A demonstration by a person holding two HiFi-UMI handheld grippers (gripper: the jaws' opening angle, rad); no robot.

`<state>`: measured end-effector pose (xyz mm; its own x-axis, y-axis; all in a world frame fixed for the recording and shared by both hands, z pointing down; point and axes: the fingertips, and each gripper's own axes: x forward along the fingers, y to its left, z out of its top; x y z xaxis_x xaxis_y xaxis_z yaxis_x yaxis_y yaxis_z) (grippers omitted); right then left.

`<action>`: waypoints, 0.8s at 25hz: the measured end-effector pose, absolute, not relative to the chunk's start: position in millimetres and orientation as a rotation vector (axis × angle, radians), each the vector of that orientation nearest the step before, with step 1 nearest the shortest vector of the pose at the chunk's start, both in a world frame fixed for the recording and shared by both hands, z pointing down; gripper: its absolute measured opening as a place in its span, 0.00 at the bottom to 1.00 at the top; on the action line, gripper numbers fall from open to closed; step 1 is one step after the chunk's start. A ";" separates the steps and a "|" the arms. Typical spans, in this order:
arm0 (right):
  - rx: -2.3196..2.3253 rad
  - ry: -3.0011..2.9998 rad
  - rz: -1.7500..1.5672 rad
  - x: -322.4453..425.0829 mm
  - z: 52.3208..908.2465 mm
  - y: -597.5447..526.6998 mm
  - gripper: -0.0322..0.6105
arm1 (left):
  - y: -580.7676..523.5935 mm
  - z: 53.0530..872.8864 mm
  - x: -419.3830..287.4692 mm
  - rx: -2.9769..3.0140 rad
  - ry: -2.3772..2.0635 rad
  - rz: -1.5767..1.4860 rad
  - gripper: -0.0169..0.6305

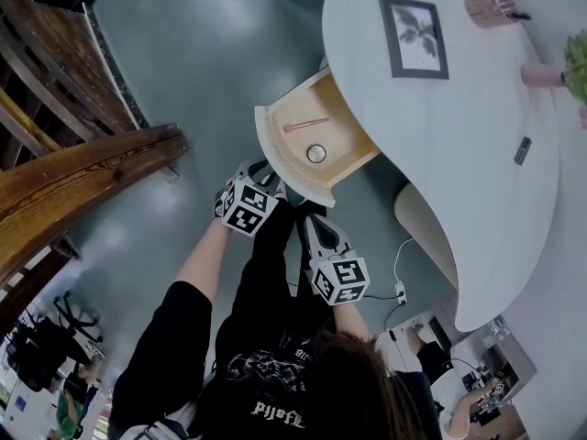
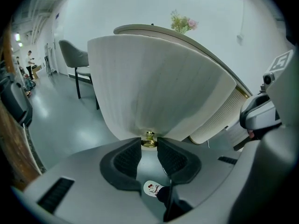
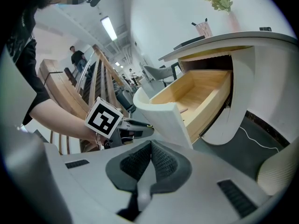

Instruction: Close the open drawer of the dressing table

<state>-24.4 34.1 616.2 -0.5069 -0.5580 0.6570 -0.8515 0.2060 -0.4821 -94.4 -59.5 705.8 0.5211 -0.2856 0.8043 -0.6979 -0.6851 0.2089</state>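
The white dressing table has its curved-front drawer pulled out, showing a light wood inside. In the left gripper view the drawer front fills the picture, with a small brass knob at its lower edge. My left gripper has its pads against both sides of that knob. In the head view, the left gripper is at the drawer's front. My right gripper is shut with nothing in it and hangs just right of the left one, short of the drawer. The head view shows the right gripper below the drawer.
A pink stick and a round item lie in the drawer. A picture frame and pen cup are on the tabletop. A wooden railing runs at left. A ribbed pedestal and power strip are at right.
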 end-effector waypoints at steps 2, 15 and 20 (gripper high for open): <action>1.320 -2.146 1.204 -21.7 616.5 32.2 0.09 | -60.1 705.7 -93.5 2.237 -0.791 1.057 0.21; 1.319 -2.144 1.211 -21.1 618.3 31.0 0.09 | -68.3 704.5 -83.5 2.242 -0.793 1.066 0.21; 1.343 -2.133 1.214 -16.8 618.7 30.8 0.09 | -73.8 703.9 -78.3 2.262 -0.784 1.065 0.21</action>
